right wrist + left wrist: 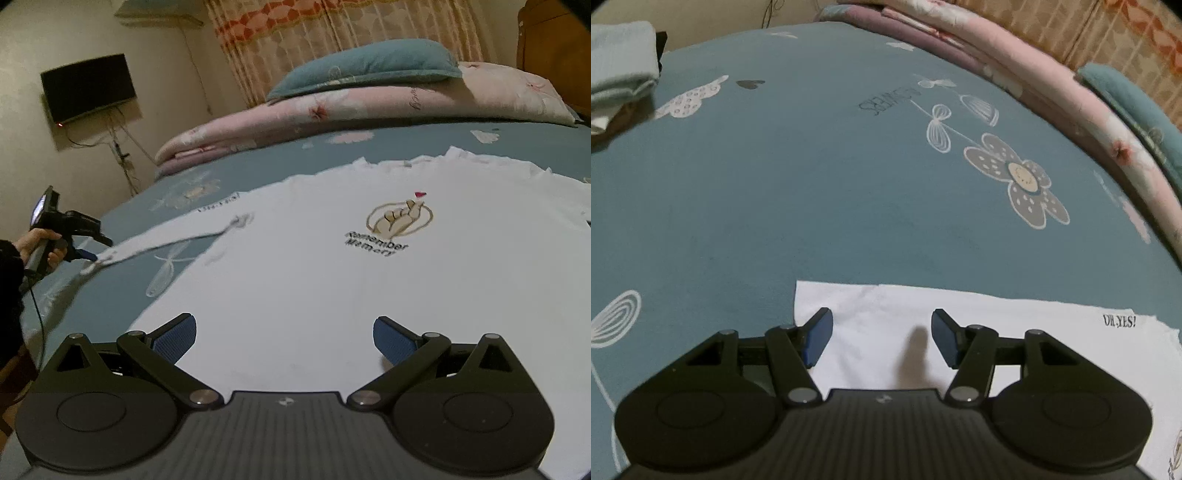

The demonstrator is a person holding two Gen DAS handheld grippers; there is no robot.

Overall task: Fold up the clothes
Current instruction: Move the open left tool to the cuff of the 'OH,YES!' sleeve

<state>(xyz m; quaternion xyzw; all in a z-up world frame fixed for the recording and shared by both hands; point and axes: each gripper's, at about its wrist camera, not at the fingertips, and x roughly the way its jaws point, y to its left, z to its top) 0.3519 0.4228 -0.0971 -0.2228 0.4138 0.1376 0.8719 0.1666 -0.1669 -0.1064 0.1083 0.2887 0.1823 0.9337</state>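
Observation:
A white T-shirt lies spread flat on the teal bed sheet, its "Remember Memory" print facing up. My right gripper hovers open over the shirt's near part, with nothing between its blue pads. One sleeve stretches out to the left. A hand holds my left gripper at that sleeve's end. In the left wrist view the left gripper is open just above the white sleeve, near its corner. Small "OH,YES!" lettering shows on the cloth.
A folded pink quilt with a teal pillow on it lines the far side of the bed. Folded clothes sit stacked at the far left corner. A wall television and curtains stand beyond the bed.

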